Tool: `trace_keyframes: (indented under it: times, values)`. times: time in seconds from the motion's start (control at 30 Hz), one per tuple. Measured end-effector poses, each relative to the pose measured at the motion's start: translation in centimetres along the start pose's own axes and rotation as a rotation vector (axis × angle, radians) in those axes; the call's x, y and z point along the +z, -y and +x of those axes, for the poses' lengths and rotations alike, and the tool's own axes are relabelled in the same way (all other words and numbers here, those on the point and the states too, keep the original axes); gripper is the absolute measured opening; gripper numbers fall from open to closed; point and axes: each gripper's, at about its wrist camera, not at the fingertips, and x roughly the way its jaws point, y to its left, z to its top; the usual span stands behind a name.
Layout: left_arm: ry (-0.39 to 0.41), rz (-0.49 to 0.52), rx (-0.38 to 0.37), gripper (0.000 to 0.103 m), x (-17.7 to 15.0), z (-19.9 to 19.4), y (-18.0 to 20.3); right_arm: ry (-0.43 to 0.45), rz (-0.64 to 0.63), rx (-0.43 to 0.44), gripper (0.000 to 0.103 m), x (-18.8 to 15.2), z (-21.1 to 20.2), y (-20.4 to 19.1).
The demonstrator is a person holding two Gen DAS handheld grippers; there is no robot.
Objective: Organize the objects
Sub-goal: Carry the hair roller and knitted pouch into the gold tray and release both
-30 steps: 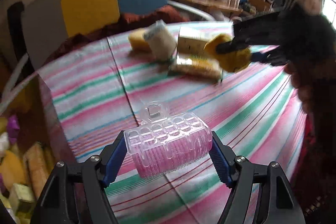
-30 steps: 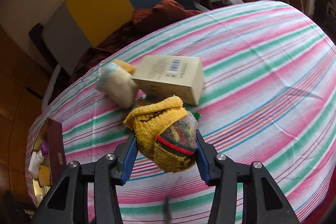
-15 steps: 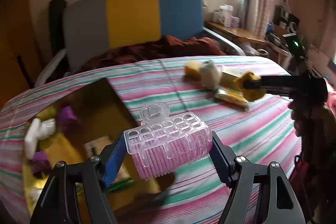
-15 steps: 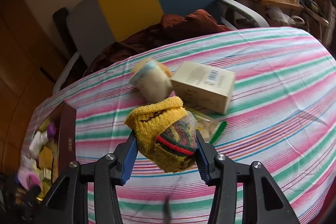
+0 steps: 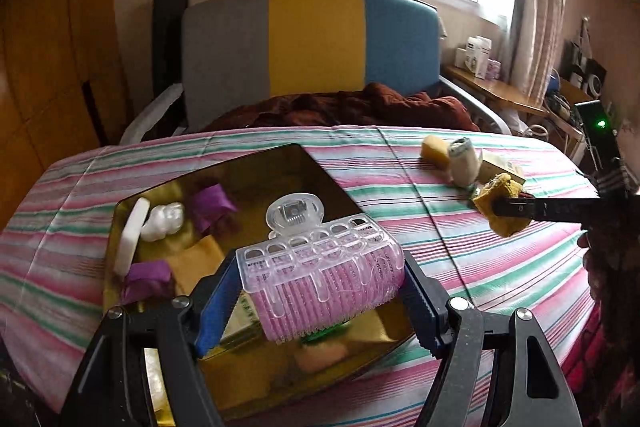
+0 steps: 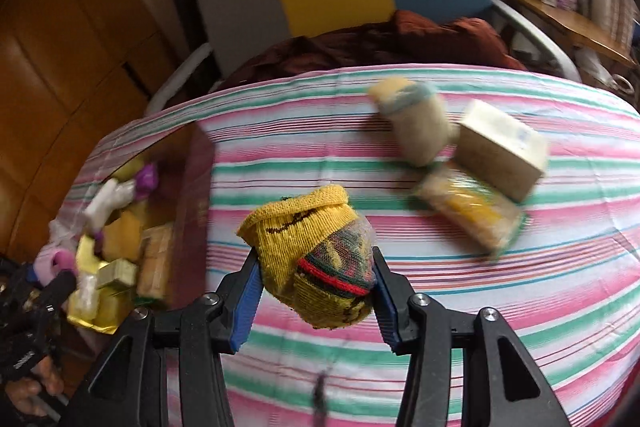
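Hovering hair roller (image 5: 320, 279) over box rim (image 5: 224, 163)

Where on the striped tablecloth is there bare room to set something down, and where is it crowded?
Bare: the striped tablecloth between the gold-lined box and the cluster at far right, and the near stretch below that cluster. Crowded: the cluster itself, cardboard box, beige roll and yellow packet touching; the gold-lined box is also nearly full.

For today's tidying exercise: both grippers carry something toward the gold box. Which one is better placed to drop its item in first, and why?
Left. The left gripper holds the pink hair roller directly over the open gold box. The right gripper, clamping the yellow sock bundle, is over the striped tablecloth, off to the box's side.
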Motion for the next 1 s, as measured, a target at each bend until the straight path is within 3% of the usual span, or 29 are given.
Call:
trace_keyframes:
  times: [0.43,0.73,1.0]
  values:
    - [-0.029,-0.099,0.033,0.075,-2.0,-0.4,-4.6,-0.040,-0.180,0.188,0.050,-1.0,1.5,-12.1]
    - [-0.042,-0.181,0.055,0.075,-2.9,-0.3,-7.9,-0.059,-0.221,0.215,0.050,0.3,3.3,-15.5]
    - [-0.038,-0.207,0.071,0.075,-1.6,0.5,-9.3,-0.043,-0.208,0.207,0.050,3.1,4.6,-16.9]
